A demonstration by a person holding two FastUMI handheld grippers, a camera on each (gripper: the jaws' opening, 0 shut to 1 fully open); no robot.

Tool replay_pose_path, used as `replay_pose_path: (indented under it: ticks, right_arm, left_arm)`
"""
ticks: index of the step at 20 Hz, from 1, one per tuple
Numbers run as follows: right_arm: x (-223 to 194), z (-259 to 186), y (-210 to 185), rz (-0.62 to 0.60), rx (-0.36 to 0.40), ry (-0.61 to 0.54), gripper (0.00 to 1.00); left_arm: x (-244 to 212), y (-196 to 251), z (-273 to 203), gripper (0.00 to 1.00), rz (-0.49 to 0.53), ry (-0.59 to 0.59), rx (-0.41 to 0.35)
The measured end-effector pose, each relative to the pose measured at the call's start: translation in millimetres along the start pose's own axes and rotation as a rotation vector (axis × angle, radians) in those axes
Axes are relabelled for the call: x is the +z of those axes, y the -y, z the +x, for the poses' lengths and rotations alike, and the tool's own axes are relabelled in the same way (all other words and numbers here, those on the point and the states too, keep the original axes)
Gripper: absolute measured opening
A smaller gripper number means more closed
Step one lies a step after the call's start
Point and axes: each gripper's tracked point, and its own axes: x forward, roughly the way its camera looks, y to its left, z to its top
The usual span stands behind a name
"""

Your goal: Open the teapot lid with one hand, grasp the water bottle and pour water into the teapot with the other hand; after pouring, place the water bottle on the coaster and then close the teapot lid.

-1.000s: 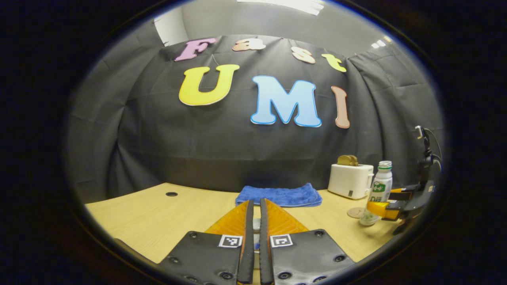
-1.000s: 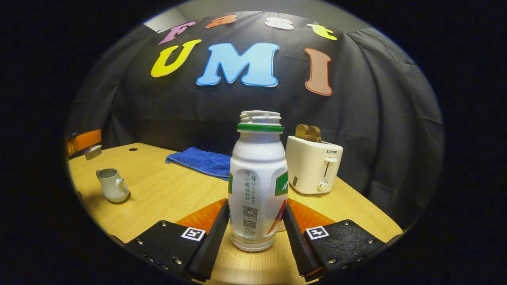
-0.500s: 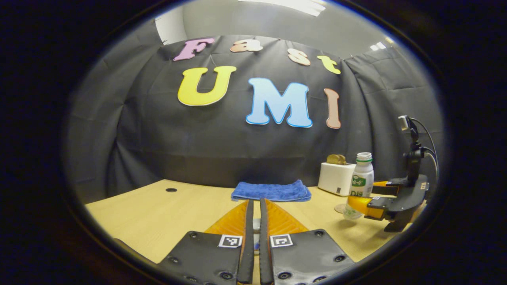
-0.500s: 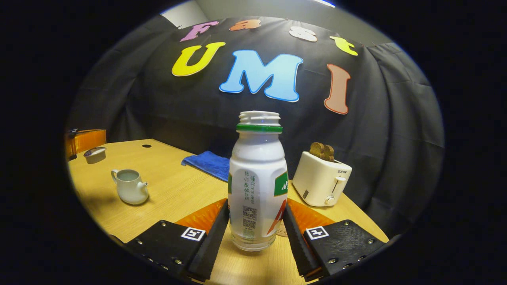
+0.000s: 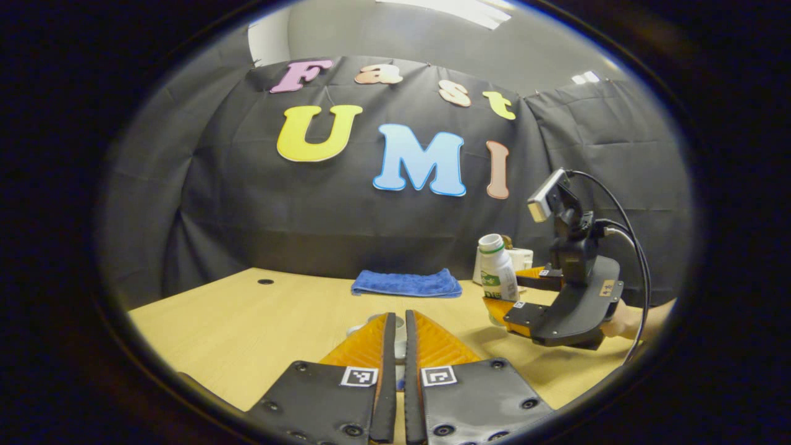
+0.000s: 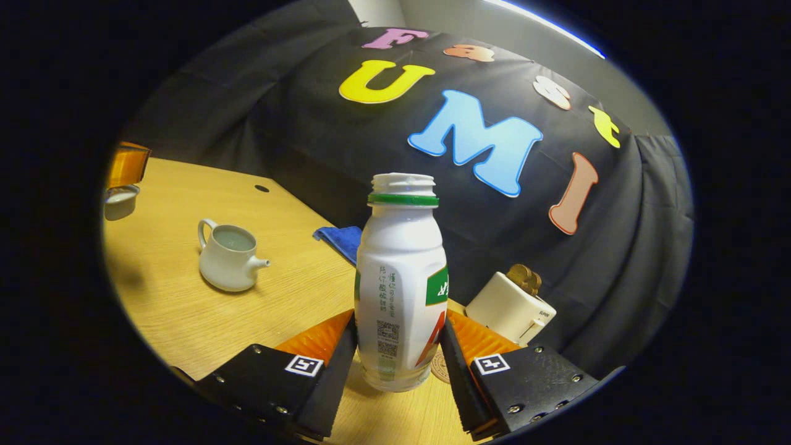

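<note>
Between my right gripper's [image 6: 395,358] clamped fingers: water bottle [image 6: 400,290], uncapped, tilted, airborne. Left gripper [image 5: 395,346] pinched the lid. Teapot [image 6: 227,254] stood open; I judged a slow tip over its mouth best.

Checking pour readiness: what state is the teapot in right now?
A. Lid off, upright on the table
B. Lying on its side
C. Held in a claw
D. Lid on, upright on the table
A: in the right gripper view the teapot stands upright on the table with its mouth open, the lid held apart at the left edge.
</note>
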Motion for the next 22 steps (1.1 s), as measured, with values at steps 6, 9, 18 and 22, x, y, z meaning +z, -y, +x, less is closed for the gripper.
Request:
replay_pose_path:
  ticks: [6, 9, 18, 22]
  right_arm:
    - [9, 14, -23, -0.147, 0.014, -0.034, 0.74]
    - [13, 20, -27, -0.232, 0.003, -0.035, 0.74]
    - [20, 28, -44, -0.482, -0.027, -0.025, 0.74]
    - [22, 37, -46, -0.59, -0.052, -0.024, 0.74]
  left_arm:
    - [-8, -12, -33, 0.16, -0.021, -0.002, 0.015]
    - [-12, -18, -40, 0.16, -0.035, -0.008, 0.019]
    - [-23, -26, -62, 0.12, 0.0, -0.003, 0.037]
    - [-23, -26, -63, 0.16, -0.002, 0.005, 0.031]
